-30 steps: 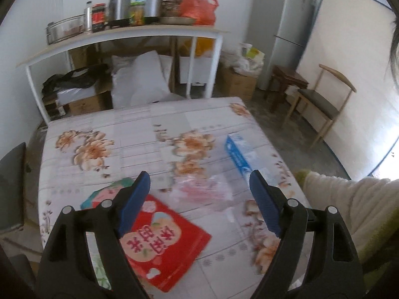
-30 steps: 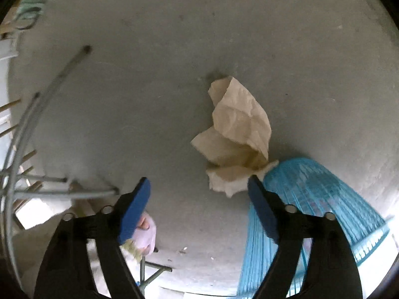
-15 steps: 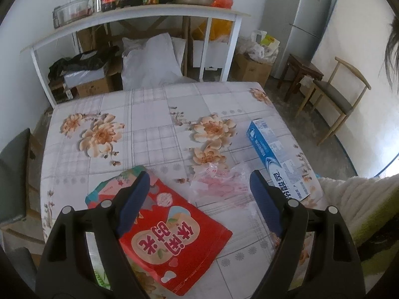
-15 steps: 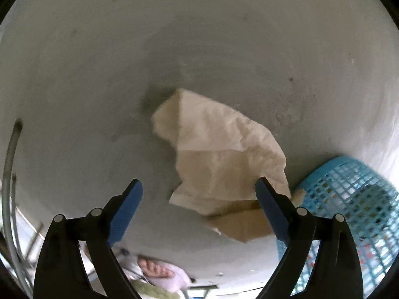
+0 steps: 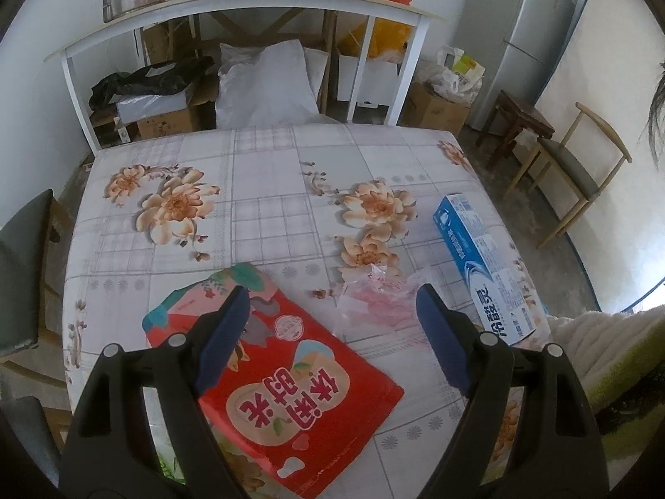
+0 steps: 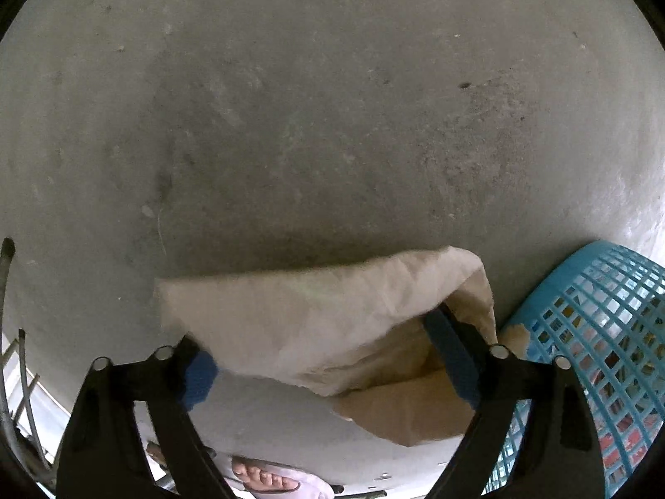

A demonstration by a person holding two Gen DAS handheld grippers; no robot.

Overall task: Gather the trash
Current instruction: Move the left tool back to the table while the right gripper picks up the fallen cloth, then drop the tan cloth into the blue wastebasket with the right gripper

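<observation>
I hold right claw spread, jaws just narrowed, straddling crumpled brown paper on concrete floor beside blue basket, likely its destination. Left claw spread, empty, over worktop above red snack bag, ready next.

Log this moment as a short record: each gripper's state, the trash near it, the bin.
left gripper: open, above the table, nothing held
table trash: red snack bag, clear plastic wrapper, blue toothpaste box
surface: floral tablecloth
right gripper: jaws just closing, straddling brown paper; not yet clamped
bin: blue mesh basket, beside the paper on the concrete floor
</observation>
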